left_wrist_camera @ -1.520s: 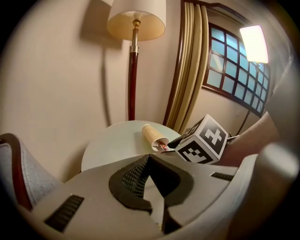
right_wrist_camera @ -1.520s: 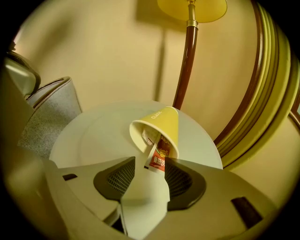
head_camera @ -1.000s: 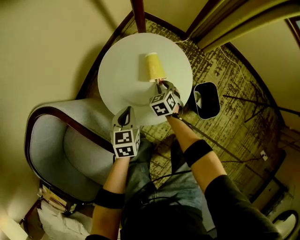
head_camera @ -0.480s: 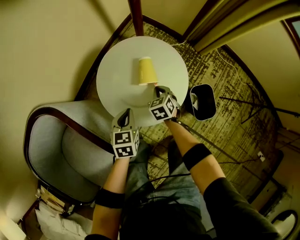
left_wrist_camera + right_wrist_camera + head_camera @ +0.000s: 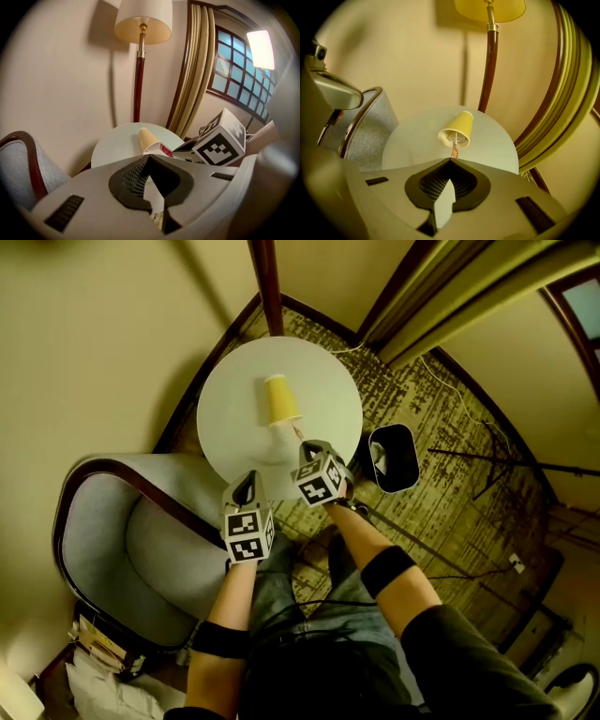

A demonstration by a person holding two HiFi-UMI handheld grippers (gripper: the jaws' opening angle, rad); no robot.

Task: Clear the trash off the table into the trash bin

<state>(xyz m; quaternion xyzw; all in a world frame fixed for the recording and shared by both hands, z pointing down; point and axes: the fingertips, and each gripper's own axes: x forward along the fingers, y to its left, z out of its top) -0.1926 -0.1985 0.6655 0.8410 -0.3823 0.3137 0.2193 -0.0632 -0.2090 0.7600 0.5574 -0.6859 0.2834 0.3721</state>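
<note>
A yellow paper cup (image 5: 278, 399) lies on its side over the round white table (image 5: 230, 418), mouth toward me. My right gripper (image 5: 302, 442) is shut on a thin red-and-white wrapper strip (image 5: 453, 149) that reaches into the cup's mouth (image 5: 454, 136). Whether the cup (image 5: 149, 139) is clear of the tabletop I cannot tell. My left gripper (image 5: 249, 476) hangs shut and empty at the table's near edge, left of the right one. In its own view its jaws (image 5: 149, 157) meet with nothing between them.
A black trash bin (image 5: 392, 457) stands on the patterned carpet right of the table. A grey armchair (image 5: 141, 549) with a dark wooden frame fills the left. A floor lamp pole (image 5: 265, 287) rises behind the table, with curtains (image 5: 197, 70) at the right.
The right gripper's jaws have closed on the strip at the cup's mouth and it has risen. The left gripper has risen a little too.
</note>
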